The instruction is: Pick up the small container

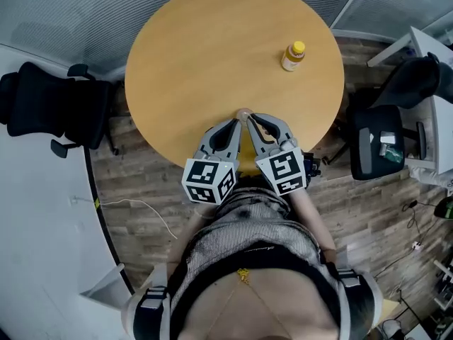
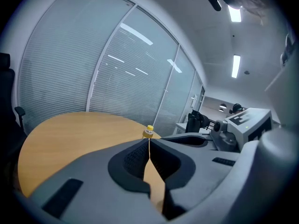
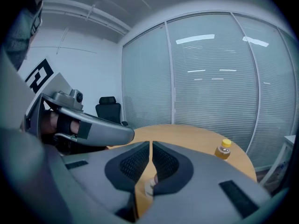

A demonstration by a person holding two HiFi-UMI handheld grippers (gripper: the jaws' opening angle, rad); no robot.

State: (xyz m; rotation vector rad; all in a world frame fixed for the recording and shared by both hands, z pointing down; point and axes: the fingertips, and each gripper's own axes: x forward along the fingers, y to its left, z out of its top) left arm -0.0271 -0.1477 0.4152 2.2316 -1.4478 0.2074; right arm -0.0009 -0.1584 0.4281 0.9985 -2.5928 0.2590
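Note:
The small container, an amber bottle with a yellow cap (image 1: 293, 55), stands upright on the far right part of the round wooden table (image 1: 212, 55). It also shows as the bottle (image 2: 149, 131) straight past the left jaws and as the bottle (image 3: 223, 149) to the right of the right jaws. My left gripper (image 1: 236, 121) and right gripper (image 1: 253, 119) hover side by side over the table's near edge, tips almost touching, both shut and holding nothing. A small pale round thing (image 1: 244, 112) lies on the table just beyond the tips; I cannot tell what it is.
A black office chair (image 1: 49, 105) stands left of the table and another chair (image 1: 379, 144) at its right, beside a white desk (image 1: 432, 48). Glass walls with blinds (image 2: 93, 69) run behind the table. A thin cable (image 1: 134, 207) lies on the wooden floor.

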